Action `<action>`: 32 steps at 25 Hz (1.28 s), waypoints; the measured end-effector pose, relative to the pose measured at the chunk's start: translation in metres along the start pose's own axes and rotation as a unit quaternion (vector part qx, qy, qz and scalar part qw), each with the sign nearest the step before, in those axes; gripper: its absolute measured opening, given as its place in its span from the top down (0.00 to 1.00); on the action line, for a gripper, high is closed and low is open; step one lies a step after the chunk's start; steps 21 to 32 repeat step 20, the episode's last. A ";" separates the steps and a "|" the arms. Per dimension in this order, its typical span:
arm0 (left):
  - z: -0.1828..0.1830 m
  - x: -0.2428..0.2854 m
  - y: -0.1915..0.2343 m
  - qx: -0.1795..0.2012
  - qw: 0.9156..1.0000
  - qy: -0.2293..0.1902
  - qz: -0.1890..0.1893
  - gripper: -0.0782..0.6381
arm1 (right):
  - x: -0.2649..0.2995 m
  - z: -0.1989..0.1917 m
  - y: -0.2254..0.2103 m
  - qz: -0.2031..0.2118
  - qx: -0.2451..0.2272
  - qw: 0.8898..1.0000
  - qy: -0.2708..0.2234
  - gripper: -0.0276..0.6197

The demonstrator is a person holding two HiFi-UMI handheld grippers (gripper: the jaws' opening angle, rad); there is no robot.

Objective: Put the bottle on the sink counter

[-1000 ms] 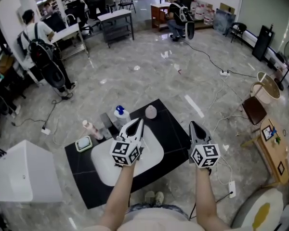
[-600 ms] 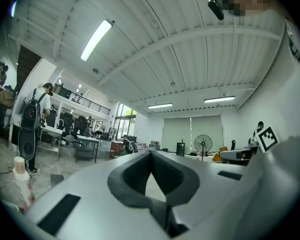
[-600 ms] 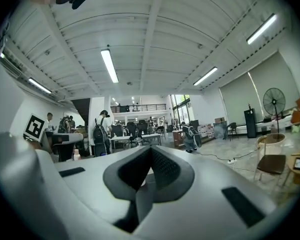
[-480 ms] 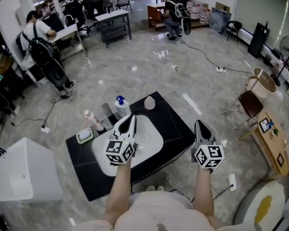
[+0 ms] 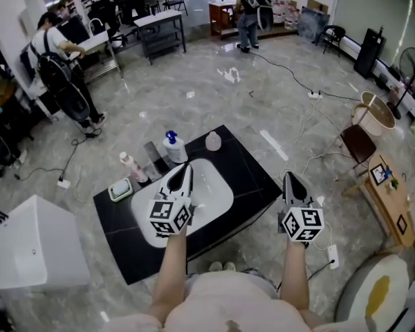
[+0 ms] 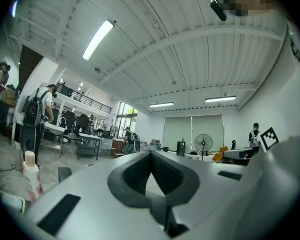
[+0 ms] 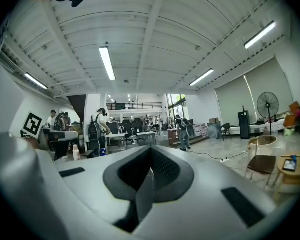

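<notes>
Behind basin (image 5: 214, 192): blue-cap btl (image 5: 173, 148), pink btl (image 5: 131, 168).

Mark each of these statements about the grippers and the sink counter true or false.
1. The left gripper holds the blue-capped bottle. False: its jaws are together on nothing, and the bottle stands on the black counter behind the basin.
2. The right gripper is shut and empty. True.
3. In the head view the left gripper shows over the white basin. True.
4. The pink bottle lies inside the basin. False: it stands upright on the counter, to the left of the basin.
</notes>
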State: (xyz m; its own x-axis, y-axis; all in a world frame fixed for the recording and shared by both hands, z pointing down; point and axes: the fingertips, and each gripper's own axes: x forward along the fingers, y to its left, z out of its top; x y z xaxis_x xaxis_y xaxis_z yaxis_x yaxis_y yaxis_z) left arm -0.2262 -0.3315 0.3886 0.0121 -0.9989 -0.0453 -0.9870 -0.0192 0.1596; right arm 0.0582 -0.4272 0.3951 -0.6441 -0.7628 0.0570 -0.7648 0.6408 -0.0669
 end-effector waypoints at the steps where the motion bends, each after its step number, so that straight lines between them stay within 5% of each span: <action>1: 0.000 0.000 0.000 -0.001 1.000 0.001 0.000 0.85 | 0.000 0.001 0.001 0.002 -0.003 1.000 0.000 0.94; 32: -0.001 -0.014 0.003 -0.010 1.000 0.003 0.001 0.85 | -0.009 0.003 0.021 0.019 -0.011 1.000 0.002 0.94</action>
